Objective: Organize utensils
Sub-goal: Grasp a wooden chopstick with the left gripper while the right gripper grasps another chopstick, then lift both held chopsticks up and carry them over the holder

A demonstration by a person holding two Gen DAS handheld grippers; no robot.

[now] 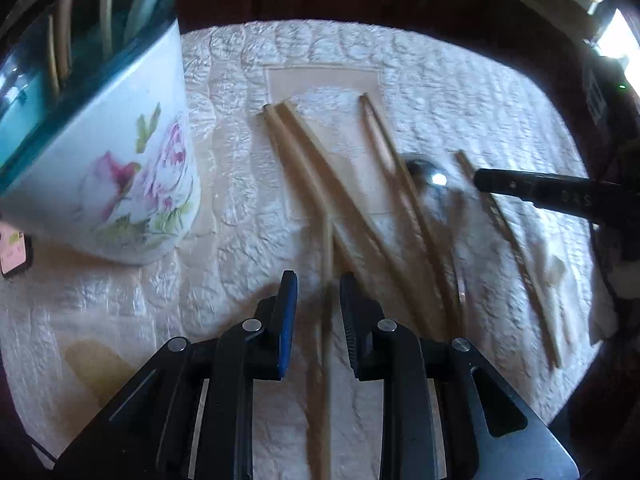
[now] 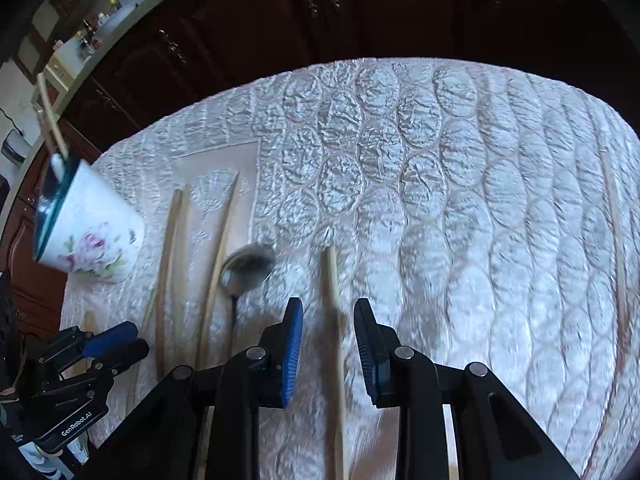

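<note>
Several wooden chopsticks [image 1: 320,168] and a metal spoon [image 1: 430,174] lie on a white quilted tablecloth [image 1: 248,216]. A floral holder with a teal rim [image 1: 120,184] stands at the left with utensils in it. My left gripper [image 1: 318,284] is open, its fingers on either side of one chopstick [image 1: 327,264]. My right gripper [image 2: 328,314] is open around another chopstick [image 2: 333,292]. The right gripper also shows in the left wrist view [image 1: 480,180], the left gripper in the right wrist view [image 2: 124,340]. The spoon [image 2: 246,268] and the holder [image 2: 88,232] show there too.
The round table [image 2: 480,200] ends in front of dark wooden cabinets [image 2: 320,12]. A pink card [image 1: 14,252] lies at the left edge. One more chopstick [image 2: 616,240] lies far right on the cloth.
</note>
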